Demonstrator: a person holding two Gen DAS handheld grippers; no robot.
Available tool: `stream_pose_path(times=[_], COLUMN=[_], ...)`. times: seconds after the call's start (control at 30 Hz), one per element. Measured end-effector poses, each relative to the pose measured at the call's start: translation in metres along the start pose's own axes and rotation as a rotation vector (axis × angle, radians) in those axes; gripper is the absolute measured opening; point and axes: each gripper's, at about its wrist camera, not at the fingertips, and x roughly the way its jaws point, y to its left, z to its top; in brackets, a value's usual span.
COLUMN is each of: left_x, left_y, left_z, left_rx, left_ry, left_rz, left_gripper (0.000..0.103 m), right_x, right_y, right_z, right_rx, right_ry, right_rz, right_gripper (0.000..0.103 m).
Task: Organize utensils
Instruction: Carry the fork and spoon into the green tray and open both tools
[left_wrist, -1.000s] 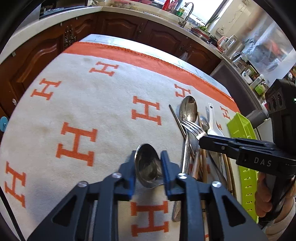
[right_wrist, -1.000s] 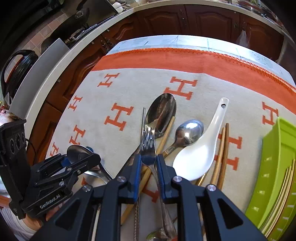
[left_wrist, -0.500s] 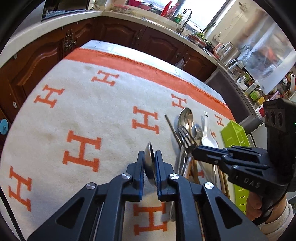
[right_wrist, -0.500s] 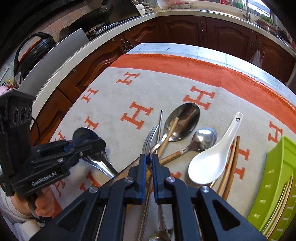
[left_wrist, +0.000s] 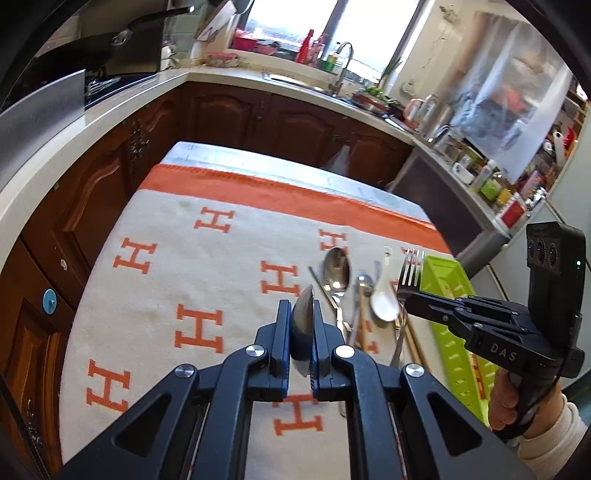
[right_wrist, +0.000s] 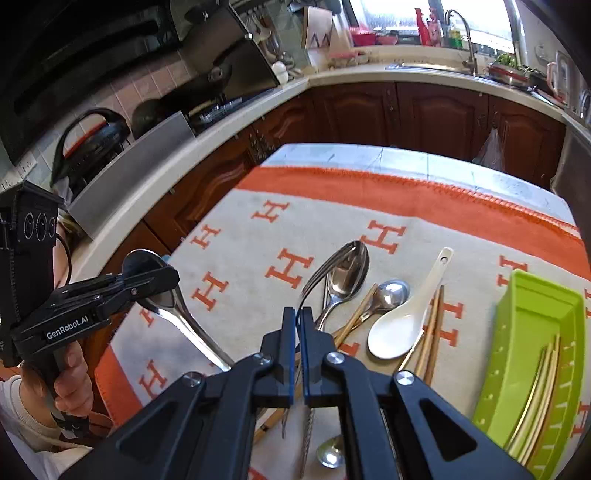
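Observation:
My left gripper (left_wrist: 299, 325) is shut on a steel spoon (left_wrist: 303, 314), held edge-on above the cloth; the spoon also shows in the right wrist view (right_wrist: 173, 306), handle hanging down. My right gripper (right_wrist: 297, 325) is shut on a steel fork (right_wrist: 325, 267), lifted above the pile; the fork's tines show in the left wrist view (left_wrist: 411, 271). On the cloth lie a large steel spoon (right_wrist: 349, 271), a smaller spoon (right_wrist: 391, 291), a white ceramic spoon (right_wrist: 402, 328) and wooden chopsticks (right_wrist: 432, 328). A green tray (right_wrist: 532, 306) holds gold utensils (right_wrist: 539, 395).
A white cloth with orange H marks (left_wrist: 177, 266) covers the table. Dark wood cabinets (left_wrist: 236, 114) and a counter with a sink (left_wrist: 295, 79) stand behind. Another small spoon (right_wrist: 328, 456) lies near the front edge.
Both grippers rose well above the table, carrying the spoon and the fork. The spoon has turned edge-on in my left gripper.

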Motion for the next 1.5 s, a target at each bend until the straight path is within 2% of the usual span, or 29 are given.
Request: stream_pose_path(times=[0.17,0.33,0.47,0.63,0.83,0.97,1.1,1.2,1.27,1.37,1.47,1.5], left_x=[-0.025,-0.035,-0.022,0.003,0.052,0.087,0.113,0.121,0.119,0.118,0.111,0.109], left_y=[-0.038,-0.084,-0.126,-0.180,-0.244,-0.266,-0.273,-0.271,-0.271,-0.269,-0.266,-0.264], left_z=[0.006,0.012,0.018,0.011,-0.009,-0.023,-0.032,-0.033,-0.033,-0.030,-0.027,-0.026], left_rx=[0.104,0.202,0.262,0.361,0.509,0.557,0.565,0.545,0.536,0.529,0.519,0.513], left_ry=[0.002,0.018,0.077,0.159,0.300,0.384,0.427,0.424,0.405,0.375,0.341,0.330], left_rz=[-0.058,-0.132,-0.213,-0.270,-0.307,-0.288,-0.257,-0.253,-0.253,-0.236,-0.223,-0.221], left_gripper=[0.006,0.006,0.006,0.006,0.006,0.006,0.006,0.015,0.031,0.046,0.053,0.059], right_x=[-0.041,-0.091,-0.129,-0.161,-0.159,-0.137,-0.113,-0.098,-0.090,-0.079,-0.074,-0.075], right_y=[0.001,-0.011,-0.031,-0.066,-0.101,-0.120,-0.134,-0.144,-0.152,-0.163,-0.166,-0.166], right_z=[-0.007,-0.020,-0.032,-0.053,-0.076,-0.090,-0.098,-0.101,-0.102,-0.102,-0.103,-0.103], right_rx=[0.022,0.043,0.076,0.142,0.198,0.235,0.284,0.323,0.360,0.415,0.443,0.444], right_ry=[-0.064,-0.120,-0.140,-0.135,-0.061,0.004,0.044,0.066,0.076,0.093,0.096,0.091], right_rz=[-0.002,-0.044,-0.126,-0.234,-0.289,-0.277,-0.246,-0.224,-0.227,-0.218,-0.197,-0.192], right_gripper=[0.002,0.002,0.002,0.002,0.002,0.002,0.002,0.003,0.003,0.003,0.003,0.003])
